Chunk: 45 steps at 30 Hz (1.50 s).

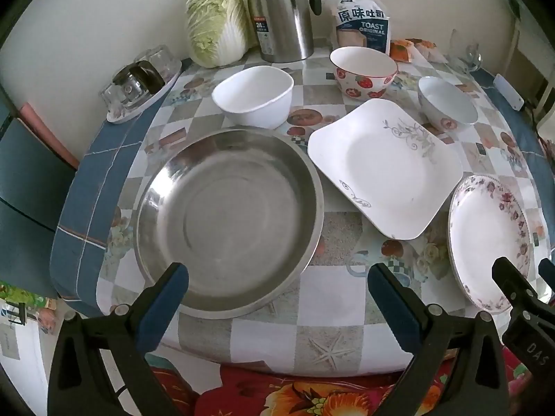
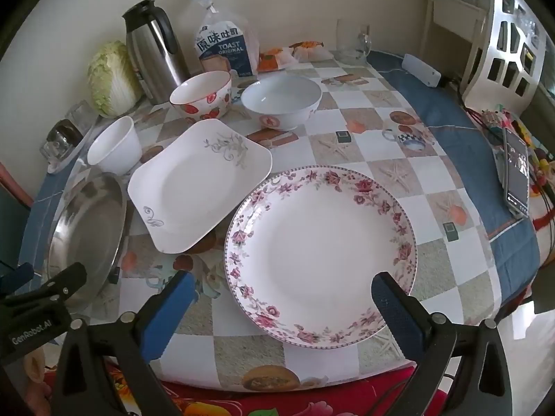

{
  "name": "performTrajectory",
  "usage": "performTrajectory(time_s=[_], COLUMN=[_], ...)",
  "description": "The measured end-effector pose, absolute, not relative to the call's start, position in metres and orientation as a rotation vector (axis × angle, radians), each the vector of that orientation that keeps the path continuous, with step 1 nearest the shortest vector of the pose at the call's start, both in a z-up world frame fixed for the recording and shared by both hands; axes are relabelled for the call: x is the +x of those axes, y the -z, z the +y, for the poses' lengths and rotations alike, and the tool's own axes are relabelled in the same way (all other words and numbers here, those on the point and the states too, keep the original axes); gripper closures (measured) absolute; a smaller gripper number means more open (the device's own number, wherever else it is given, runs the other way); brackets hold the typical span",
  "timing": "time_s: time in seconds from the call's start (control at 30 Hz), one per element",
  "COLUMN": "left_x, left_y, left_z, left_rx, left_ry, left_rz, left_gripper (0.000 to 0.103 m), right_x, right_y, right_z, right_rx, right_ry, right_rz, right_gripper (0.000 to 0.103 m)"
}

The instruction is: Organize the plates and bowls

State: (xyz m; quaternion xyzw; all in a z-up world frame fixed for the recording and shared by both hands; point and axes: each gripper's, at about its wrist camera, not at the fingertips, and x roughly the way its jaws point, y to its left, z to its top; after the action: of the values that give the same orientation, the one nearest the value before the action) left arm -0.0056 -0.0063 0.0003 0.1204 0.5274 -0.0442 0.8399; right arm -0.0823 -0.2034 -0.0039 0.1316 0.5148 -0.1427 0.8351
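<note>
Plates: steel basin (image 1: 229,222) at centre left of the left wrist view; square plate (image 1: 385,166) just to its right; floral plate (image 2: 321,256) centre of the right wrist view. All three lie flat and separate on the counter (image 2: 378,128).
Bowls: white bowl (image 1: 253,95), strawberry bowl (image 1: 362,72) and small floral bowl (image 1: 445,102) stand upright in a row above the plates, apart from one another.
Left gripper (image 1: 277,291): jaws fully spread, nothing between them, hovering over the near rim of the steel basin.
Right gripper (image 2: 284,294): jaws fully spread, empty, hovering over the near rim of the floral plate.
Step in hand: judged as the start; nothing is stacked yet.
Next move: likely lower one gripper to a plate rim, close on the edge, lift and stack. Thin glazed rims may slip.
Surroundings: cabbage (image 1: 216,24), thermos (image 1: 281,14), toast bag (image 1: 362,24) along the wall.
</note>
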Motion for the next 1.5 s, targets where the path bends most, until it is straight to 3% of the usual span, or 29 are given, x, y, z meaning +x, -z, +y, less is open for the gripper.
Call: performTrajectory(time_s=[1.5], left_x=[-0.0038], left_y=[0.0002], left_z=[-0.0096], left_rx=[0.267], left_ry=[0.082], left_rz=[1.118], left_gripper=[0.000], right_x=[-0.0833], right_y=[-0.0005], right_z=[-0.2031], right_rx=[0.290], right_ry=[0.299], right_rz=[1.075], right_gripper=[0.000])
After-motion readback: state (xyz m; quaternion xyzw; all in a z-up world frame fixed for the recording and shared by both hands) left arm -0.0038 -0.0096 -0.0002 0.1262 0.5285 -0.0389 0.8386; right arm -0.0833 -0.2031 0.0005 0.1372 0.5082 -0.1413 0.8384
